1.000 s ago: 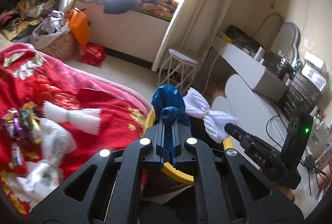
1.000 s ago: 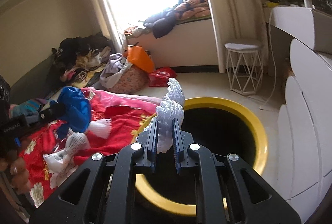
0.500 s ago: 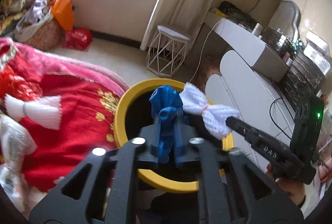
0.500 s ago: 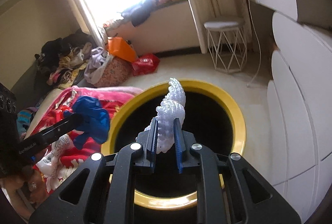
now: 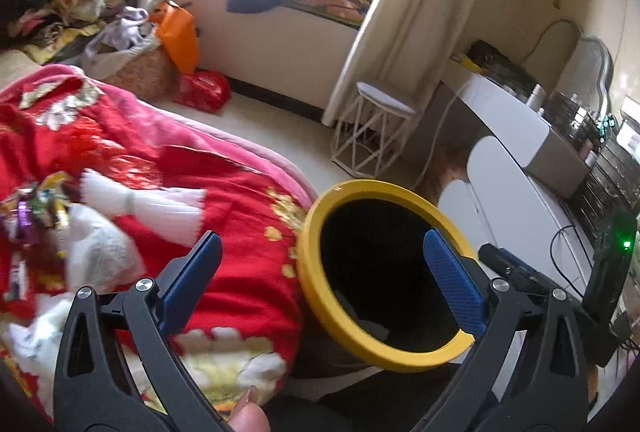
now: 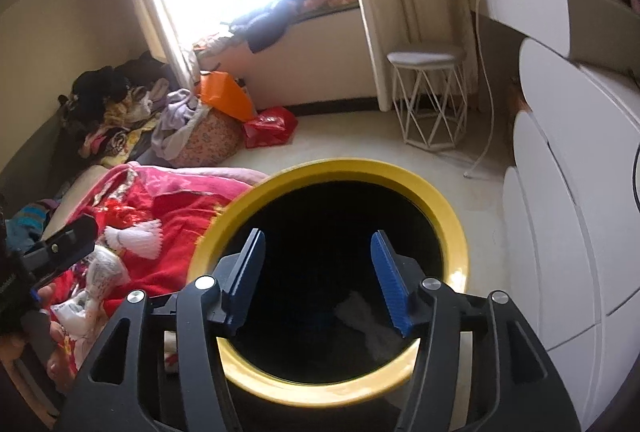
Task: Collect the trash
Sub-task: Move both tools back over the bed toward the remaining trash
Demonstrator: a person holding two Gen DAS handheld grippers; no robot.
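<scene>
Our right hand-held gripper [image 6: 318, 276] and left hand-held gripper [image 5: 320, 272] are both opening with nothing between the blue pads, so we keep them above the mouth of the yellow-rimmed round black bin [image 6: 454, 228] until they are clear. Pale scraps [image 6: 360, 312] lie inside it. More trash, white tied foam-net bundles [image 5: 140, 198] and crumpled wrappers [image 5: 32, 206], waits on the red flowered blanket [image 5: 240, 272] of the bed beside the bin, in a cluttered, sunlit bedroom.

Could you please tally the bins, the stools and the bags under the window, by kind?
Bin: 1
Stool: 1
Bags: 2 (orange bag, red bag)
Total: 4
</scene>
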